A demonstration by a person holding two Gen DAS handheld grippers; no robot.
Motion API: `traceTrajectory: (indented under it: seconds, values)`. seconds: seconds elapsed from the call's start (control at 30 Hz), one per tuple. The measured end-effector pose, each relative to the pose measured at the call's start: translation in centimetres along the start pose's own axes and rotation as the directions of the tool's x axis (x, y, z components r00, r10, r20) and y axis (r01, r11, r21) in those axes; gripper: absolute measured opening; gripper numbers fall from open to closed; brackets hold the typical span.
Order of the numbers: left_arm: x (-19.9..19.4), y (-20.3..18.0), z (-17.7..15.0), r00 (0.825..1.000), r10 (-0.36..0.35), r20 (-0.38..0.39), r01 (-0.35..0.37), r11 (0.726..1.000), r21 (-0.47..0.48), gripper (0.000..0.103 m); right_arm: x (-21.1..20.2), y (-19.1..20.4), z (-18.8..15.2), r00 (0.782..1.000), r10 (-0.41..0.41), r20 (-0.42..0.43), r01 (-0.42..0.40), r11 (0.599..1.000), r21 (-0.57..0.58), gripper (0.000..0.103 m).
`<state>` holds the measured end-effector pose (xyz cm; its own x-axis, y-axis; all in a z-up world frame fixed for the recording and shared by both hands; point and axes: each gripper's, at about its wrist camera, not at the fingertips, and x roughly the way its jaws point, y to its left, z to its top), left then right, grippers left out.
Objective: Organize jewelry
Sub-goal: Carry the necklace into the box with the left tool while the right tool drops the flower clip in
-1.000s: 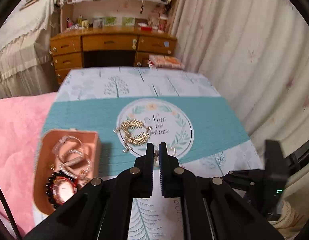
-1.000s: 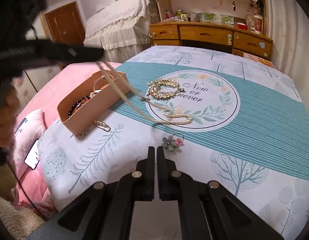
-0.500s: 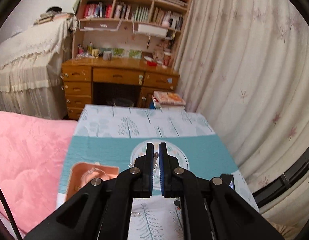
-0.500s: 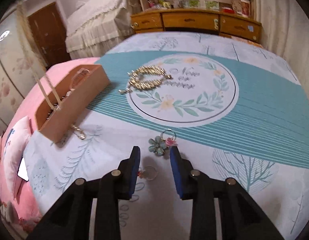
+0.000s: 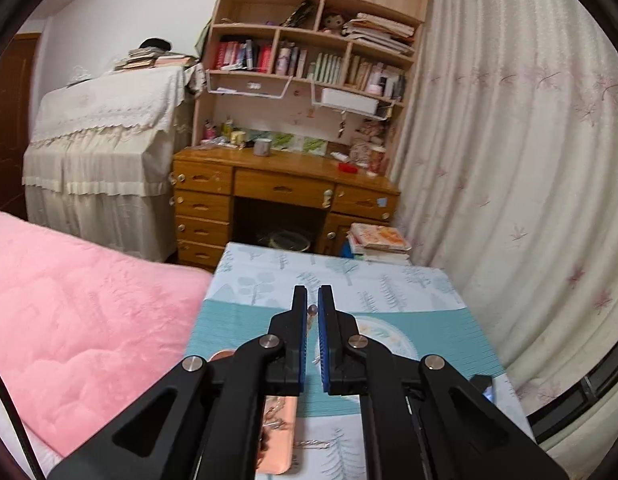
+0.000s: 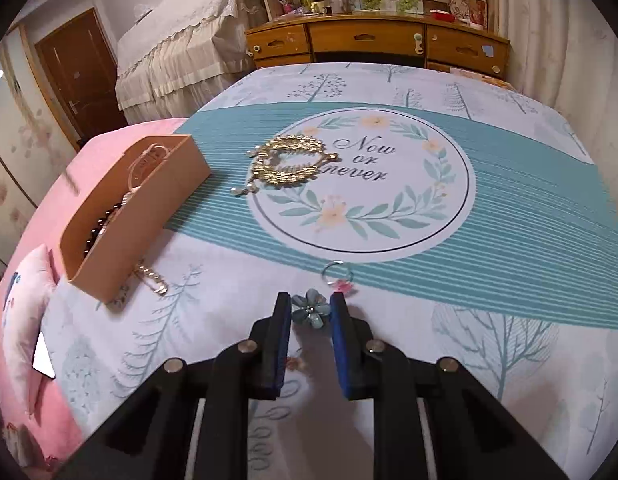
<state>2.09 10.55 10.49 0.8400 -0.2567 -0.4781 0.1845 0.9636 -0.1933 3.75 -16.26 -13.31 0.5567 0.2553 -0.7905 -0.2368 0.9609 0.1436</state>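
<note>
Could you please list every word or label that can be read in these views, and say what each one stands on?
"Now or never": printed in script inside the round leaf wreath on the tablecloth, right wrist view.
Book spines on the bookshelf, left wrist view: too small and blurred to read.
Cards at the back of the wooden desk: unreadable.
No other text is legible.
</note>
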Motion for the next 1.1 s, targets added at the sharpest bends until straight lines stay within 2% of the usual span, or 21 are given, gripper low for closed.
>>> traceTrajectory:
  seconds: [0.17,0.33,0.5,0.57,0.63,0.67,0.7,0.77,0.83,0.93,1.0,1.1]
  values:
    - [1.6,2.7,-2.9,0.996,0.071,-0.055,-0.074,0.996,-0.041,0.003,-2.2,2.1,0.2,0.999,0.026,0.042,-0.024,0.998,-0.049,0.019]
    - [3.7,5.7,-5.7,0.989,0.078,-0.122,-0.092,0.989,-0.115,0.003,-4.5,4.9,1.1,0.993,0.075,0.094,-0.063,0.990,-0.124,0.019]
    - [4.7,7.6,-7.9,0.984,0.096,-0.150,-0.119,0.981,-0.153,0.003,-6.3,8.5,2.5,0.980,0.143,0.136,-0.112,0.970,-0.214,0.019]
    - [5.1,8.1,-9.0,0.980,0.128,-0.152,-0.154,0.973,-0.171,0.003,-6.7,9.8,3.2,0.974,0.180,0.140,-0.142,0.959,-0.243,0.019]
    - [5.5,8.8,-10.0,0.973,0.172,-0.153,-0.201,0.960,-0.193,0.010,-6.7,11.4,4.1,0.967,0.218,0.134,-0.176,0.946,-0.273,0.019]
    - [5.9,9.1,-10.5,0.968,0.195,-0.158,-0.226,0.952,-0.206,0.020,-6.6,11.9,4.4,0.965,0.225,0.133,-0.182,0.943,-0.280,0.019]
    - [6.3,9.5,-11.1,0.963,0.215,-0.164,-0.249,0.943,-0.223,0.026,-6.4,12.6,4.8,0.964,0.233,0.129,-0.188,0.939,-0.289,0.019]
    - [7.1,10.1,-12.3,0.953,0.244,-0.177,-0.284,0.927,-0.247,0.052,-5.7,13.8,5.4,0.962,0.245,0.117,-0.201,0.932,-0.300,0.019]
    - [7.7,10.3,-13.1,0.946,0.259,-0.194,-0.302,0.921,-0.245,0.064,-5.0,14.9,5.9,0.960,0.263,0.096,-0.222,0.924,-0.310,0.019]
    - [7.8,9.6,-13.1,0.944,0.282,-0.170,-0.311,0.934,-0.177,0.071,-3.8,16.0,6.2,0.959,0.273,0.070,-0.238,0.918,-0.317,0.020]
    - [7.3,8.9,-12.9,0.945,0.304,-0.124,-0.319,0.938,-0.134,0.084,-2.9,16.5,6.2,0.959,0.280,0.048,-0.252,0.915,-0.314,0.020]
    - [6.9,8.7,-12.5,0.952,0.285,-0.109,-0.298,0.946,-0.126,0.085,-1.5,17.0,6.0,0.959,0.284,0.007,-0.267,0.910,-0.316,0.020]
